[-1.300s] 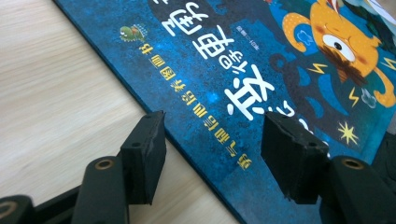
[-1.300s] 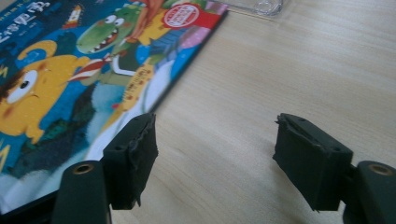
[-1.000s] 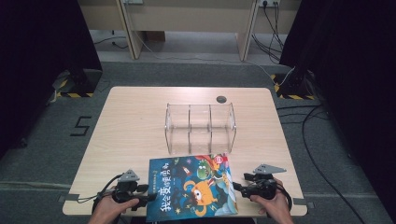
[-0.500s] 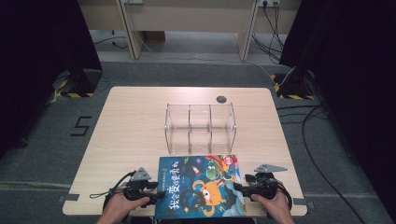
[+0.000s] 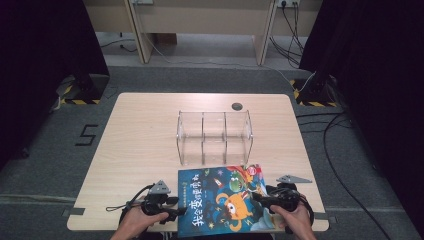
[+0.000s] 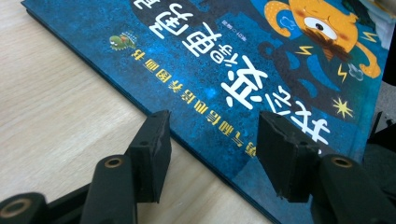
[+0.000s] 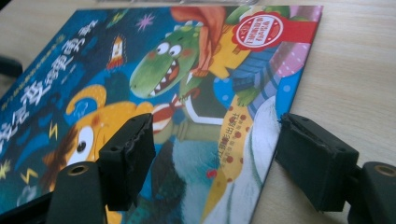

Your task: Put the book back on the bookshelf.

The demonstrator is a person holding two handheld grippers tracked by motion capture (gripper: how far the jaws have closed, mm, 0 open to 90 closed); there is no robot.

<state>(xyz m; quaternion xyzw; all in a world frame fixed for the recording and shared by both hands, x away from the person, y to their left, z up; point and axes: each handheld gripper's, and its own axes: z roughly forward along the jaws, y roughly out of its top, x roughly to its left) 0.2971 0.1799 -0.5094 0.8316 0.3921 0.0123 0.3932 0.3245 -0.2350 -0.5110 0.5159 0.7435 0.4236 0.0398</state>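
Your picture book (image 5: 222, 201) lies flat, cover up, at the near edge of the tabletop (image 5: 140, 145), a little right of the middle, its near edge seeming to reach or slightly overhang that edge. Its far edge sits just in front of the clear three-compartment organizer (image 5: 214, 137), which stands near the tabletop's centre. Your left gripper (image 6: 212, 135) is spread wide and grips nothing; its jaws straddle the book's left edge, one over bare wood, one above the cover. Your right gripper (image 7: 215, 151) is likewise released, jaws astride the right edge, one over the cover and one over the wood. The book looks thin and light, with a glossy cover that will likely slide under the pads, and it will probably sag if pinched at only one corner. Lying flush, its side edges give little to bite on, so the overhanging near edge is likely your best entry. Take hold at mid-edge on both sides, bite well inward, and squeeze evenly.
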